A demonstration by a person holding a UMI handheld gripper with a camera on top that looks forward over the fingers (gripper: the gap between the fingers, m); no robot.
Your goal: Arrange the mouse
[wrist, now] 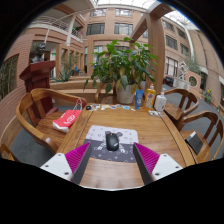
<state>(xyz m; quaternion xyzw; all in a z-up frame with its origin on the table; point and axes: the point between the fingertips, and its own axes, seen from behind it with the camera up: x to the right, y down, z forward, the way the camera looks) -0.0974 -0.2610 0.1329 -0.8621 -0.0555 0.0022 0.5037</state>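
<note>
Gripper (112, 158) fingers stand wide open, holding nothing; small dark computer mouse (112, 142) lies just ahead on grey patterned mat (96, 135).

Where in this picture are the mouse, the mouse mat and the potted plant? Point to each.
mouse (112, 141): gripper view, on its dark back, between the open jaws.
mouse mat (93, 135): gripper view, on bare patterned fabric beside the mouse.
potted plant (122, 62): gripper view, on its green leaves.

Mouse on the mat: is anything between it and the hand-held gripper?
Nothing visible is. The mouse sits on the patterned mouse pad just ahead of the hand-held gripper, whose fingers are open, with only bare mat and wooden table between. The red-and-white object and bottles stand off to the sides.
</note>
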